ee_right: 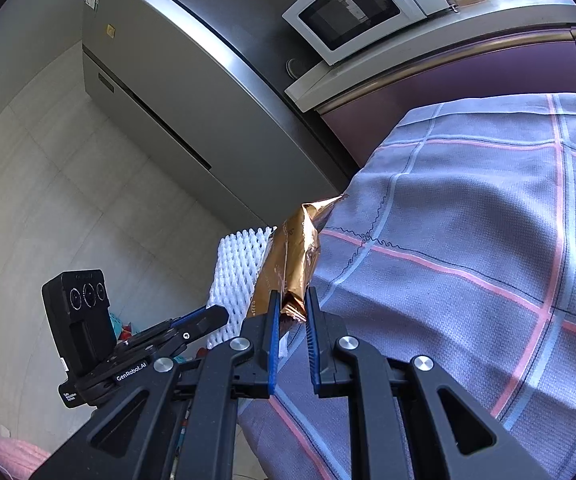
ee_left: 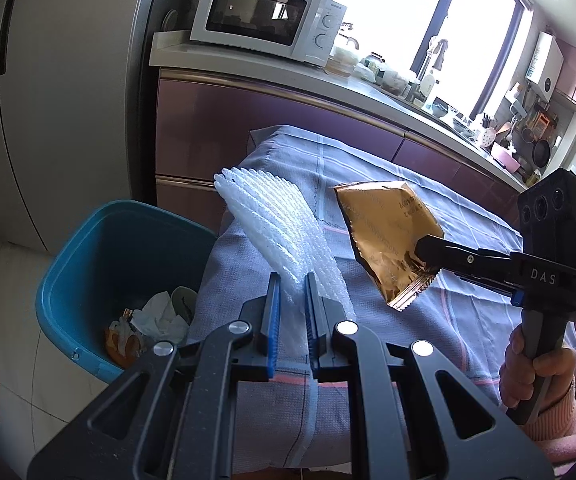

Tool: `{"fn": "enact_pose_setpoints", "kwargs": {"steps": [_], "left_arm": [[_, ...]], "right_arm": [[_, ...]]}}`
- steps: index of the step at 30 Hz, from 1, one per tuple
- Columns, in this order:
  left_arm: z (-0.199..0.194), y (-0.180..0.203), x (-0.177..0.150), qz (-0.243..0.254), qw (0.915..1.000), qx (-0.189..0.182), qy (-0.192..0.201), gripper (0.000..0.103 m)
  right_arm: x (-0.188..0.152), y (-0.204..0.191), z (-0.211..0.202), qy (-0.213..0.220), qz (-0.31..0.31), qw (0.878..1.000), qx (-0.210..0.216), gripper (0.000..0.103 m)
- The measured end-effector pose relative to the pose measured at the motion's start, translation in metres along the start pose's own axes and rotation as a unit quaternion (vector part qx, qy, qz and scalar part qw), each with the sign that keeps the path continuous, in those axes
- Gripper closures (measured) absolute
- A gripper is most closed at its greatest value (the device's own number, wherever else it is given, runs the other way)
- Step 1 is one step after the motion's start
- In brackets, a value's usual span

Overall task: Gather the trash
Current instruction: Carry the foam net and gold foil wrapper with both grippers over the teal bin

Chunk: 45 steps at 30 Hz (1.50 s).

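Left gripper (ee_left: 292, 292) pinches the white foam net (ee_left: 275, 232), jaws nearly closed on it, above the tablecloth (ee_left: 428, 340) edge. Right gripper (ee_right: 292, 304) clamps the gold wrapper (ee_left: 388, 236), lifted off the tablecloth beside the net. Left of the tablecloth, on the floor, the blue bin (ee_left: 83, 264) holds crumpled tissue (ee_left: 159, 316) and orange scraps (ee_left: 121, 340). Microwave (ee_left: 263, 16) sits beyond.

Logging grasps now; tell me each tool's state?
Left tool: shut on the white foam net.
Right tool: shut on the gold foil wrapper.
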State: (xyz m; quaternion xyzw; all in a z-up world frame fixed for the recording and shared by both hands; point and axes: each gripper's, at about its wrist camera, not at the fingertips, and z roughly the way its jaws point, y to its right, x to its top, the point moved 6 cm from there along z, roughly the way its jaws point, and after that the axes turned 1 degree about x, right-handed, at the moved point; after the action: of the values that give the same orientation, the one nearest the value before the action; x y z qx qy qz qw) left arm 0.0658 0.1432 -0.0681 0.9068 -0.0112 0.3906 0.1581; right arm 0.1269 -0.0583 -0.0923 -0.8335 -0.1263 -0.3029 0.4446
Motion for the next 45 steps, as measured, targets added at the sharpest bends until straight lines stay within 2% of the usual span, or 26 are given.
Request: {"fn": "enact_pose_setpoints", "kwargs": {"steps": [45], "left_arm": [[-0.020, -0.056, -0.002, -0.049, 0.9975, 0.047, 0.018, 0.091]], "right_arm": [[0.004, -0.031, 0.038, -0.043, -0.031, 0.998, 0.020, 0.091]]}}
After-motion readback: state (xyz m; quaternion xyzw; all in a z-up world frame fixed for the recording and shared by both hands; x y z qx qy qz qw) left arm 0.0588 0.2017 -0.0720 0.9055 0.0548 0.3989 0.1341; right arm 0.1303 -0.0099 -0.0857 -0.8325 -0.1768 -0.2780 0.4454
